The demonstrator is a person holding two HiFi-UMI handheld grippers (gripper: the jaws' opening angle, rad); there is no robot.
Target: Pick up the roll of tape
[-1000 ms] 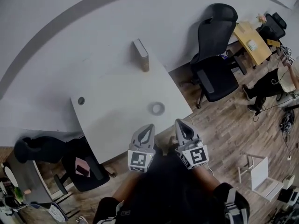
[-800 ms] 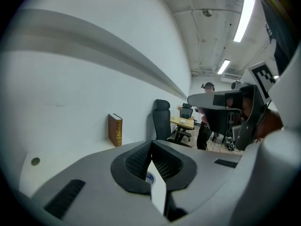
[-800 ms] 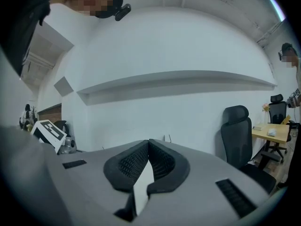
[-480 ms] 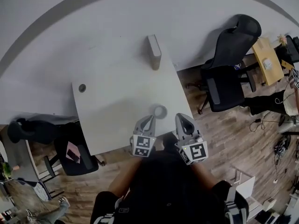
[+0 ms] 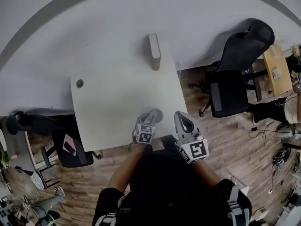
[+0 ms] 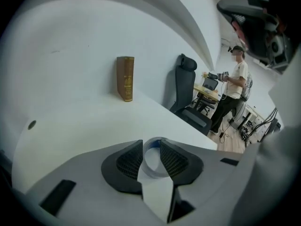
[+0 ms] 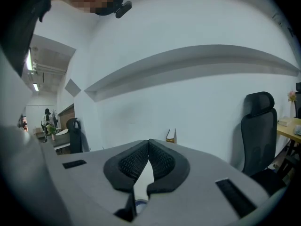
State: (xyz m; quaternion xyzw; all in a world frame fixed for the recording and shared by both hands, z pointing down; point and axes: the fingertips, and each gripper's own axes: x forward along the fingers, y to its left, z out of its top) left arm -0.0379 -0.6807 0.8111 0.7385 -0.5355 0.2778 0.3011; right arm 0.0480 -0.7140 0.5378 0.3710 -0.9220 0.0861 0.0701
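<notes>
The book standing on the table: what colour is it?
The book is brown; the left gripper view shows it best.

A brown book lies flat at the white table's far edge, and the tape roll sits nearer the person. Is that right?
Not quite: the book stands upright at the table's far edge, as the left gripper view shows. The tape roll does sit nearer the person.

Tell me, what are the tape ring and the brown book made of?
Roll of tape: probably clear, shiny plastic film; its wall looks see-through and bluish. Book: brown matte cover with faint golden marks, maybe cloth or leather; I can't tell which.
</notes>
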